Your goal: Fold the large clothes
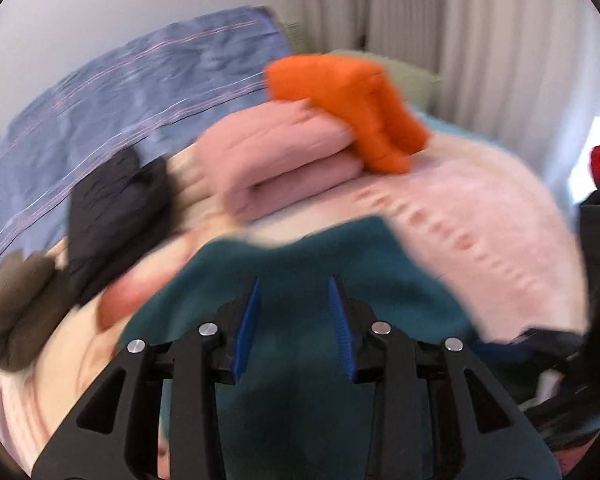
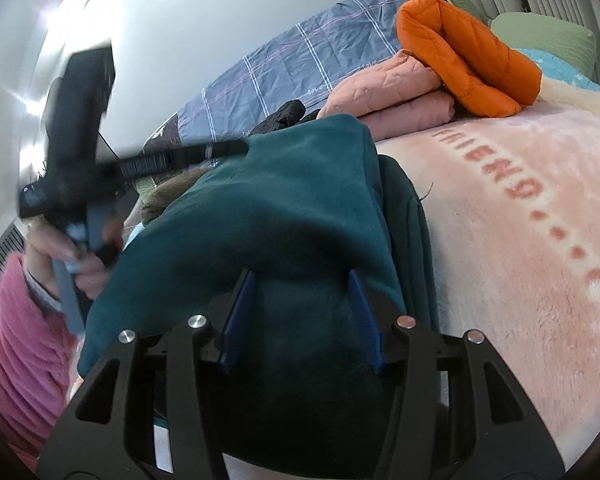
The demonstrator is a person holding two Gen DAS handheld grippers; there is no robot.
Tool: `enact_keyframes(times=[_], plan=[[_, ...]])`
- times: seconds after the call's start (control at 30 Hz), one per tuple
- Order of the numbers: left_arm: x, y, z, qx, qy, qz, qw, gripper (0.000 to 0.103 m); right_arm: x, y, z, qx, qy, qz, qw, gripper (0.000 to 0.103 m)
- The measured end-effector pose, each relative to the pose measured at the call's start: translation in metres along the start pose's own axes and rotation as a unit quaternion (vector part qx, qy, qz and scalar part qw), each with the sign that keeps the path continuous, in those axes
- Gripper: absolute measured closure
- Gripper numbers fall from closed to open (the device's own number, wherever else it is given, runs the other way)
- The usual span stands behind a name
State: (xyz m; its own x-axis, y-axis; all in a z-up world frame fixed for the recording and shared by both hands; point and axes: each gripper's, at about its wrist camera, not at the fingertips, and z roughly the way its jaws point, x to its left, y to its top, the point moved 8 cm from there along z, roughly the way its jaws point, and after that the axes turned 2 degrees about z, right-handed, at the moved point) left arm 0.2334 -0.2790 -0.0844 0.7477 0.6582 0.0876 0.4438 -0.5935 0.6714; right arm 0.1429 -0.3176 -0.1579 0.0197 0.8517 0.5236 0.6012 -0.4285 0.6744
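Left gripper (image 1: pixel 294 324): its blue fingers stand apart with nothing between them. It hangs just over the teal fleece. This view is blurry.

Brown and black clothes (image 1: pixel 116 216): small bundles lie at the left side of the bed, beside the teal fleece.

Teal fleece (image 2: pixel 276 216): this is the big garment to fold. It lies bunched in a soft heap on the pink blanket (image 2: pixel 520 264), near the front edge of the bed. Part of it looks doubled over already.

How it handles: I think it is thick, soft and floppy, and not heavy. It bends anywhere and sags when lifted. The fuzzy cloth should not slip much.

Where to hold: pinch an edge or a corner, one on each side, not the fat middle.

Right gripper (image 2: pixel 300 320): its fingers are spread wide too, gripping nothing. It sits low over the teal heap.

Folded pile (image 2: pixel 404 92): a pink quilted coat with an orange coat (image 2: pixel 468 56) on top, far back on the bed.
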Motion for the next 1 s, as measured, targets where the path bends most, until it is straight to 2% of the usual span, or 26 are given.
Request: enact_keyframes(times=[0.07,0.1,0.13,0.17,0.2,0.27,0.37,0.57,0.73,0.83,0.93,1.0], plan=[[-0.015,0.009,0.013,0.015,-0.005,0.031,0.9994,0.063,0.002,-0.001,-0.001,-0.002,-0.008,-0.004,1.000,0.054],[-0.019,0.001,0.038,0.070,-0.010,0.042,0.9966,0.061,0.002,-0.001,0.000,-0.003,-0.012,-0.005,1.000,0.054],[-0.016,-0.013,0.062,0.127,-0.015,0.034,0.9913,0.059,0.001,-0.002,0.000,-0.002,-0.013,-0.003,1.000,0.054],[-0.009,-0.025,0.080,0.166,-0.025,0.009,0.9858,0.059,0.000,-0.002,0.002,-0.001,-0.014,-0.001,1.000,0.054],[-0.005,-0.028,0.085,0.172,-0.037,-0.007,0.9843,0.059,-0.001,-0.002,0.003,-0.001,-0.015,0.001,1.000,0.054],[0.001,-0.030,0.086,0.168,-0.045,-0.019,0.9845,0.058,-0.001,0.001,0.005,0.001,-0.013,0.005,1.000,0.054],[0.000,-0.034,0.080,0.145,-0.018,-0.001,0.9893,0.058,0.001,0.001,0.006,0.006,-0.019,-0.004,1.000,0.053],[-0.003,-0.033,0.069,0.128,0.000,0.006,0.9918,0.058,0.002,-0.002,-0.002,-0.007,-0.015,-0.005,1.000,0.054],[-0.005,-0.032,0.067,0.121,0.032,0.028,0.9918,0.057,0.002,-0.006,-0.029,-0.005,0.008,0.015,1.000,0.053],[-0.004,-0.031,0.068,0.123,0.041,0.035,0.9909,0.057,-0.002,-0.006,-0.054,-0.019,0.023,0.027,0.999,0.054],[-0.004,-0.031,0.068,0.122,0.050,0.041,0.9904,0.056,-0.020,-0.009,-0.073,-0.023,-0.007,0.030,0.999,0.052],[-0.003,-0.030,0.068,0.121,0.051,0.042,0.9905,0.056,-0.036,-0.020,-0.076,-0.002,-0.027,0.036,0.999,0.052]])
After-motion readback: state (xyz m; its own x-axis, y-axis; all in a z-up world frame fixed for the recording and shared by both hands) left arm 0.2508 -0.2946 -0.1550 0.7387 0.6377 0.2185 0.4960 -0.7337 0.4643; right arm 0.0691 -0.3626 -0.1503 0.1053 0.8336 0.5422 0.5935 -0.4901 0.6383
